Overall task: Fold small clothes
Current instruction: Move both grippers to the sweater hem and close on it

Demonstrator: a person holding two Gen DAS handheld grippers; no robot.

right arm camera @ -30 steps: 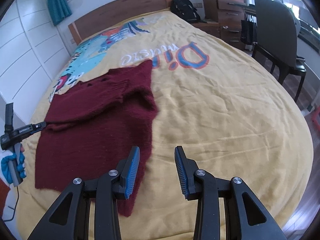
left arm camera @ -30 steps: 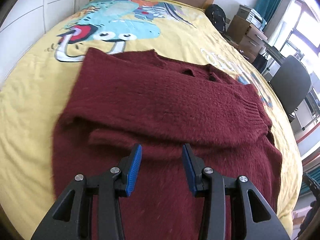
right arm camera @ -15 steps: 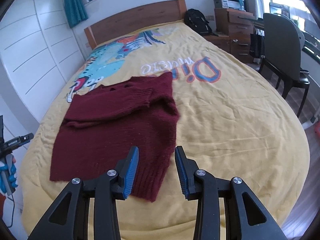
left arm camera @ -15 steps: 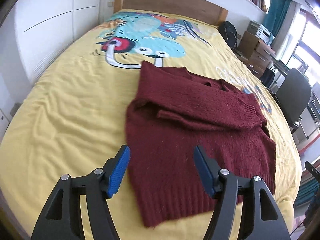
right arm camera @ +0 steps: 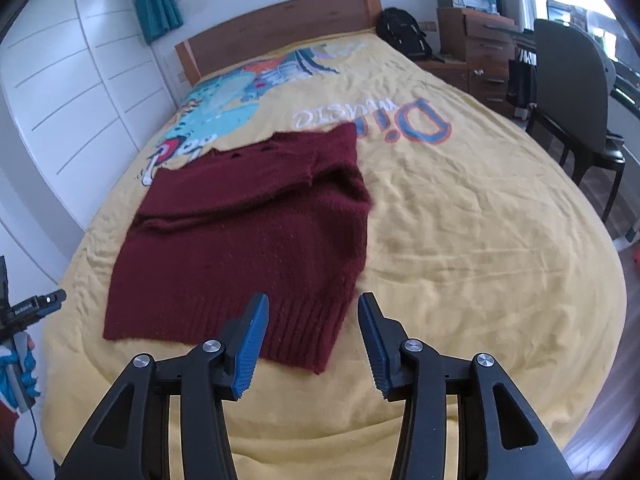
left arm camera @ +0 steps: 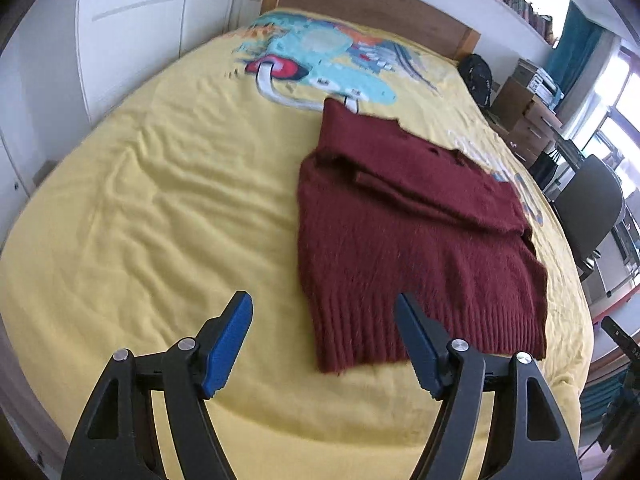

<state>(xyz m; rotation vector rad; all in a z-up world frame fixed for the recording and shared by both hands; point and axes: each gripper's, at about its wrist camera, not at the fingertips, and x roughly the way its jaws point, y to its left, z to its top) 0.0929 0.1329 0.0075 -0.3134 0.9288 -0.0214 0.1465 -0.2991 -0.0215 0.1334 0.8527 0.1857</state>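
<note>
A dark red knitted sweater [left arm camera: 400,220] lies flat on the yellow bed cover [left arm camera: 160,208], both sleeves folded across its chest and the ribbed hem nearest me. My left gripper [left arm camera: 323,304] hovers above the hem's near left corner. Its jaws are opening, and the pads touch nothing. In the right wrist view the sweater [right arm camera: 248,232] lies ahead and to the left. My right gripper [right arm camera: 313,300] hangs over the hem's near right corner. Those jaws are opening too, with no cloth pinched between them.
The bed cover [right arm camera: 460,240] carries a cartoon print and lettering. Behind it are a wooden headboard [right arm camera: 280,28], white wardrobe doors [right arm camera: 72,92] on the left, and a black backpack [right arm camera: 402,32], wooden drawers [right arm camera: 484,48] and a dark chair [right arm camera: 572,92] on the right. A blue-gloved hand [right arm camera: 20,364] shows at the left edge.
Both grippers have drawn back toward the foot of the bed, off the sweater's body to its hem. The left jaws have spread much wider, the right a little. The sweater has not moved.
</note>
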